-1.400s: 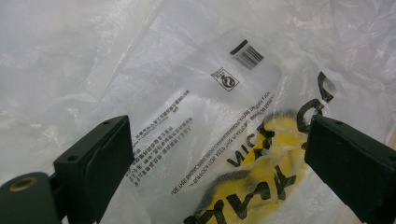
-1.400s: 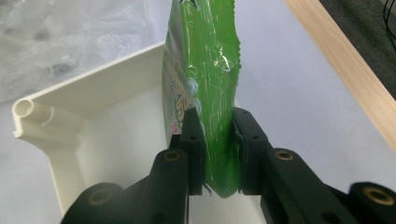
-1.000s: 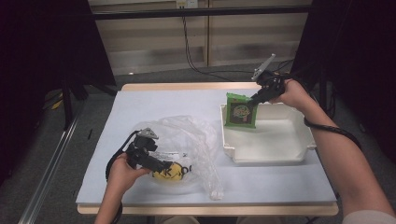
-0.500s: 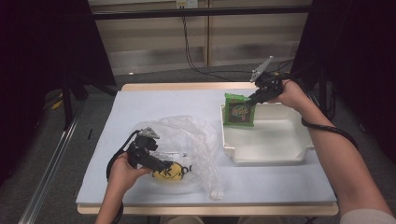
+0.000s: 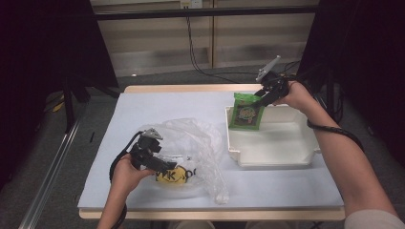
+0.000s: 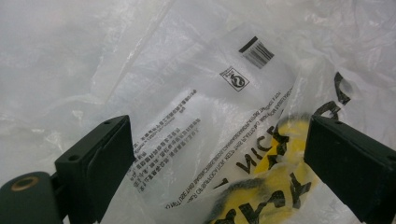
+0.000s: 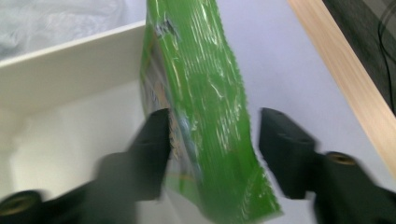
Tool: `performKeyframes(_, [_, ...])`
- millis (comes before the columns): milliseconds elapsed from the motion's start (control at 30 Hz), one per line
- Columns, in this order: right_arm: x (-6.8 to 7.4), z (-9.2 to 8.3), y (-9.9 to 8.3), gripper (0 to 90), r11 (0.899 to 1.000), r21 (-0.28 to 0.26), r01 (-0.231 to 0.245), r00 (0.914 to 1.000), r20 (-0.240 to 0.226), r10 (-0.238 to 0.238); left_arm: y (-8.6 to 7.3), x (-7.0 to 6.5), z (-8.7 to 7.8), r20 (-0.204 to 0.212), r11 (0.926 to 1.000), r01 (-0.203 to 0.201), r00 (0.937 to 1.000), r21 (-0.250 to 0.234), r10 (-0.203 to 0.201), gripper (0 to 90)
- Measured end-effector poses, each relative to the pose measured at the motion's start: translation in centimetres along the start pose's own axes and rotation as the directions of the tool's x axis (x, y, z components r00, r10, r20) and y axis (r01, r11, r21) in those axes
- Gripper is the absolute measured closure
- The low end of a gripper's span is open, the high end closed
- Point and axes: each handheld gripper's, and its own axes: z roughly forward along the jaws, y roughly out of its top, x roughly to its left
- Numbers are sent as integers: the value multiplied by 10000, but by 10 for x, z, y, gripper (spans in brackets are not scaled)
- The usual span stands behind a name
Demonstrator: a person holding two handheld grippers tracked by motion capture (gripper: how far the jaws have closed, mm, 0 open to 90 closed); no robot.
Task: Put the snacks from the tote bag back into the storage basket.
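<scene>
Right hand-held gripper (image 7: 212, 140) just opening, green packet (image 7: 205, 107) between jaws, lower edge cut off.

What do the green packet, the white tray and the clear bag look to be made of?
Green packet: glossy plastic film, likely; it glints and crinkles, with a serrated edge. White tray: matte, rigid-looking, probably moulded plastic or foam; thick rounded rim. Clear bag: thin see-through plastic film, wrinkled, with printed text and a barcode.
</scene>
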Motion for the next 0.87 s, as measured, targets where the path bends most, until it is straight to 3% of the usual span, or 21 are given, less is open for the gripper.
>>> performKeyframes(33, [0, -1, -1, 327, 9997, -78, -233, 9997, 81, 234, 1, -1, -1, 16, 10000, -46, 10000, -10, 46, 83])
performKeyframes(133, [3, -8, -4, 239, 9990, -302, -335, 9987, 379, 346, 1, -3, -2, -10, 10000, -52, 10000, -18, 52, 83])
performKeyframes(300, [9, -19, -10, 176, 9960, -203, -870, 9943, 607, 881, 2, -4, -5, -85, 9997, -254, 9996, 18, 254, 83])
performKeyframes(600, [31, -39, -25, 117, 9862, -643, -1525, 9857, 629, 1565, 6, -12, -8, -18, 9988, -460, 9989, -138, 460, 83])
performKeyframes(667, [37, -43, -27, 110, 9827, -942, -1592, 9852, 488, 1642, 7, -13, -9, 20, 9983, -573, 9984, -128, 573, 81])
performKeyframes(867, [53, -48, -35, 93, 9799, -1104, -1661, 9842, 435, 1717, 9, -16, -11, -76, 9980, -588, 9983, -212, 586, 81])
